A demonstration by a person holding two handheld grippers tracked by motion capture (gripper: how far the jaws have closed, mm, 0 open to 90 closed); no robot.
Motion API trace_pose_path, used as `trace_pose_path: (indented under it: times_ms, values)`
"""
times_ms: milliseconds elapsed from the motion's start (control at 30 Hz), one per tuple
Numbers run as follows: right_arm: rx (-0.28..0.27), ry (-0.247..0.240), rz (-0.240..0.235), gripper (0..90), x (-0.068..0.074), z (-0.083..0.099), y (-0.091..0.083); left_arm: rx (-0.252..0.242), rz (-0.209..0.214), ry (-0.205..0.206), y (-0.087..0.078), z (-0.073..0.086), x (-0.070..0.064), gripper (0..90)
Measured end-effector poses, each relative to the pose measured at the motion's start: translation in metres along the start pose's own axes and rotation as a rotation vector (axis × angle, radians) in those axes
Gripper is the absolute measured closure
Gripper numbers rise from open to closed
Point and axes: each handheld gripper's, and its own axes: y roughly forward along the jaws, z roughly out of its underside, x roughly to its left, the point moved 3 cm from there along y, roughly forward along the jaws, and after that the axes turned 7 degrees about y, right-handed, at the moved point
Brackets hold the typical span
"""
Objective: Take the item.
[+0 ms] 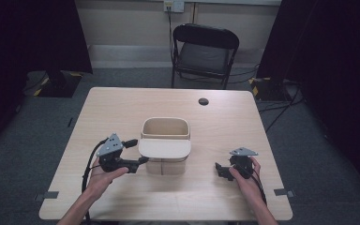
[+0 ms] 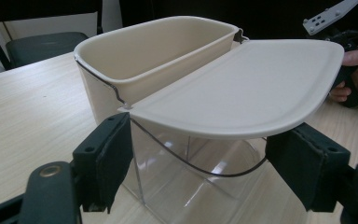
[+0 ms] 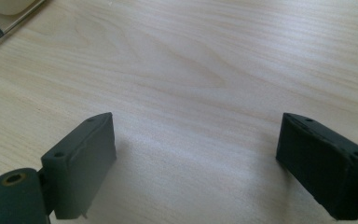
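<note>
- One table point(image 1: 122, 108): your work surface, pale wood, with one chair point(image 1: 204, 51) behind its far edge.
- One bin point(image 1: 165, 129) near the table's middle: cream upper tub on a clear base, with its one lid point(image 1: 164, 148) swung open toward you.
- Two grippers: your left gripper point(image 1: 138, 152) has its jaws spread wide at the lid's edge, gripping nothing; your right gripper point(image 1: 221, 169) hangs over bare wood, well apart from the bin, jaws wide open.

Before you stands a light wooden table point(image 1: 122, 108) with rounded corners and a dark round grommet point(image 1: 203, 101) near its far edge. A cream bin point(image 1: 165, 129) on a clear base, its flat lid point(image 1: 164, 148) extending toward you, rests near the centre.
</note>
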Motion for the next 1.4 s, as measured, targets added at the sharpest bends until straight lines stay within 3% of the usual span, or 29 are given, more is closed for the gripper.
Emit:
trace_pose_path:
  times_ms: [467,767,867,1400]
  values:
    - [-0.001,-0.001,0.000,11.1,0.000,0.000,0.000,-0.008,0.012,0.009,0.001,-0.006,0.000,23.7]
    - [-0.001,-0.001,-0.001,11.1,0.000,0.000,0.000,-0.020,0.016,0.004,0.002,-0.010,0.001,23.8]
    - [-0.001,-0.001,-0.001,11.1,0.000,0.000,0.000,-0.031,0.027,-0.019,0.003,-0.011,0.001,22.8]
    - [-0.001,-0.001,-0.001,11.1,0.000,0.000,0.000,-0.025,0.028,-0.019,0.005,-0.015,0.005,22.0]
